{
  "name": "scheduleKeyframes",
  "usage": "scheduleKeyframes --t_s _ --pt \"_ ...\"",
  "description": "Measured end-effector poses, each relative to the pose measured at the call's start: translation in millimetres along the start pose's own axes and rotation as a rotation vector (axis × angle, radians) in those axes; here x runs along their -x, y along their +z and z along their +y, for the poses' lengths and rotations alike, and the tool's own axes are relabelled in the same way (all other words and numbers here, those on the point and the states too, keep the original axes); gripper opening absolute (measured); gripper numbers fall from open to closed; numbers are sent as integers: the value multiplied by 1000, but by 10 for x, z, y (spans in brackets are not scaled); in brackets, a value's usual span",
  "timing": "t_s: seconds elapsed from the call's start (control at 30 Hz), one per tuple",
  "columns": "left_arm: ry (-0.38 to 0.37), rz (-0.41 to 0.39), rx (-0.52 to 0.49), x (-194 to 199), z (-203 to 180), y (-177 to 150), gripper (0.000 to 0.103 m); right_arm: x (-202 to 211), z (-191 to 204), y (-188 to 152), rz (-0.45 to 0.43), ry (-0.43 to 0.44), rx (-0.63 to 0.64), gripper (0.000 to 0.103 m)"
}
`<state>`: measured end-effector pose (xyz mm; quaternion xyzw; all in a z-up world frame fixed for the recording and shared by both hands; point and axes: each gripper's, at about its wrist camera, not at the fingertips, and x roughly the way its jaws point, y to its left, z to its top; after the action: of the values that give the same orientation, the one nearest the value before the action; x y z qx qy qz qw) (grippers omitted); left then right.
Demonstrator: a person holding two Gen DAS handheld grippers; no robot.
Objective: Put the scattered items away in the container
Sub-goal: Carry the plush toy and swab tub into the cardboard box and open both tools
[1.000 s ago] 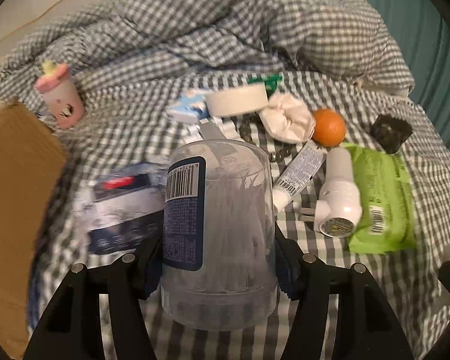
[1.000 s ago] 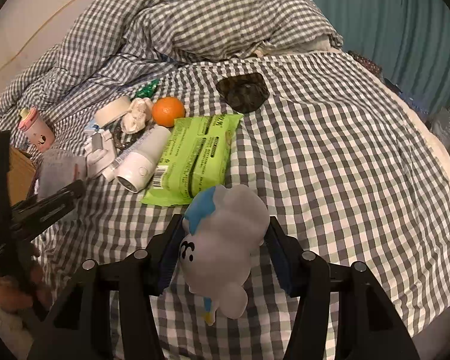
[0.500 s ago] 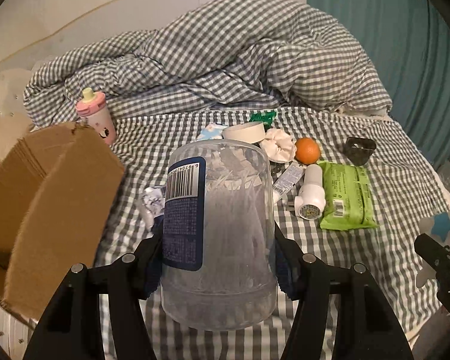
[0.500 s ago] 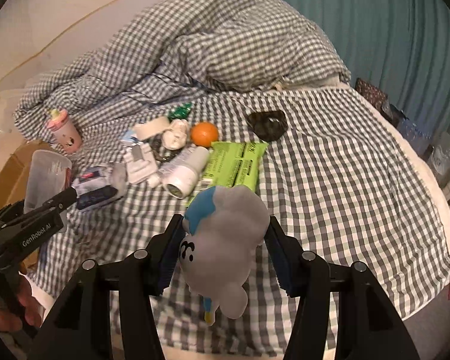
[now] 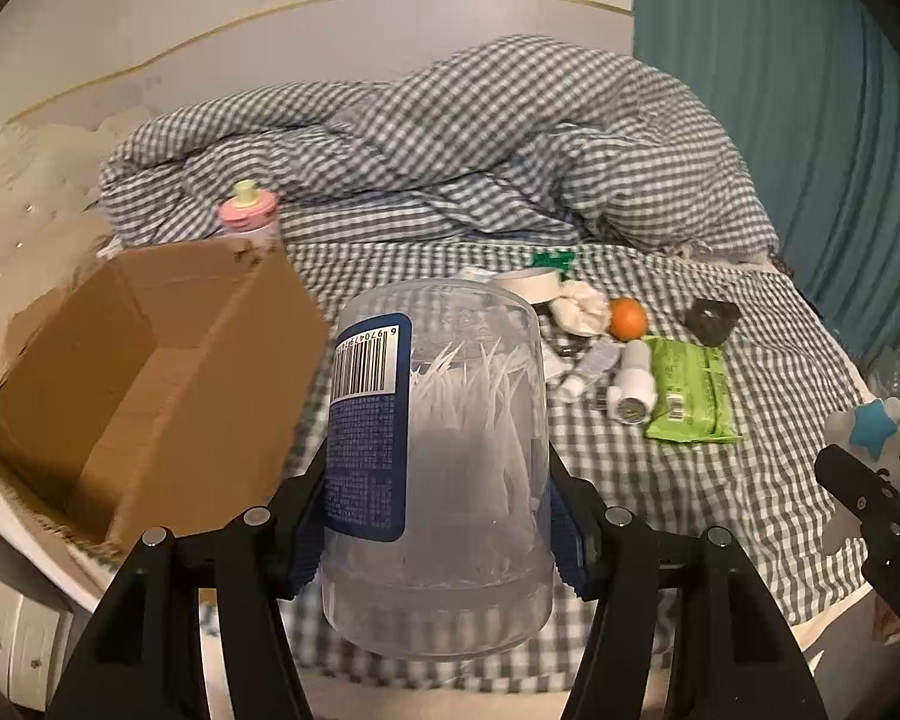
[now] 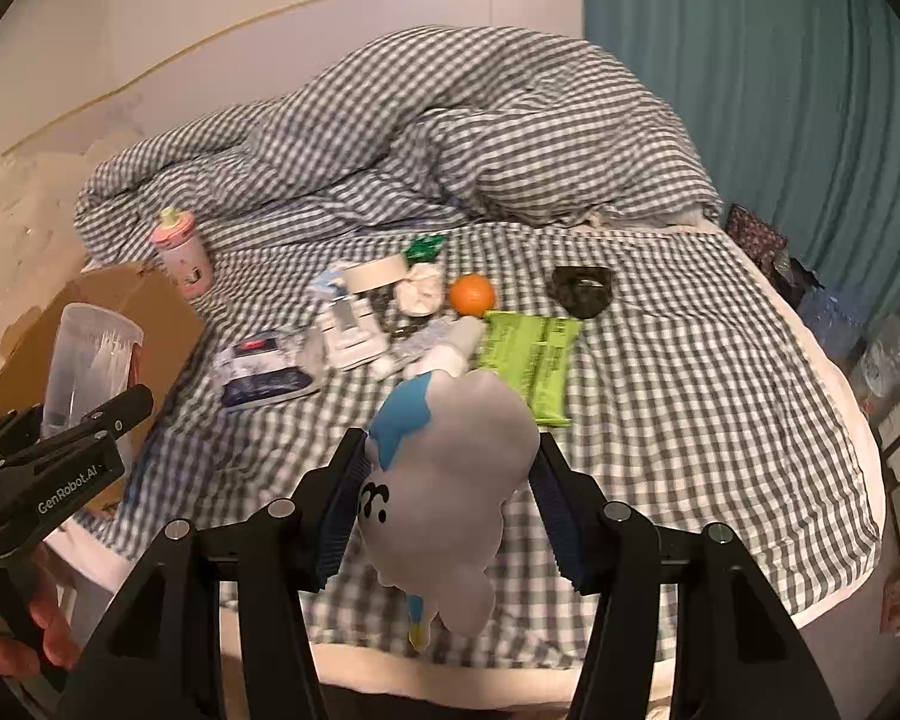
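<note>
Left gripper jaws half open, clamped on clear tub, held in air beside open cardboard box. Right gripper jaws half open, gripping plush toy above bed. Orange, green pack lie on bed.

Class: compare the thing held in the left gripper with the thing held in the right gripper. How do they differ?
The clear plastic jar is rigid and see-through, with a barcode label; the plush toy is soft, opaque, grey and blue. The jar holds white picks; the toy holds nothing. Both are clamped between gripper pads above the bed.
</note>
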<state>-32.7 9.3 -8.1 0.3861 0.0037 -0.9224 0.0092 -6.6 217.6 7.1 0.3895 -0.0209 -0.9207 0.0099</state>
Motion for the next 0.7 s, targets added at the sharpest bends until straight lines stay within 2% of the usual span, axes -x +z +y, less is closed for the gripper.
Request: scheduleKeyframes --t_s 0.13,0.33,0.53,0.7 --pt "20 4 31 81 291 70 63 36 315 136 -3 17 48 54" --pt "42 -31 80 203 765 222 63 57 740 268 -9 47 94 54" --pt "112 -34 138 153 1387 331 63 -81 1312 423 1 132 148 54" --pt "185 7 174 -13 1909 284 63 -280 1906 534 23 221 198 54"
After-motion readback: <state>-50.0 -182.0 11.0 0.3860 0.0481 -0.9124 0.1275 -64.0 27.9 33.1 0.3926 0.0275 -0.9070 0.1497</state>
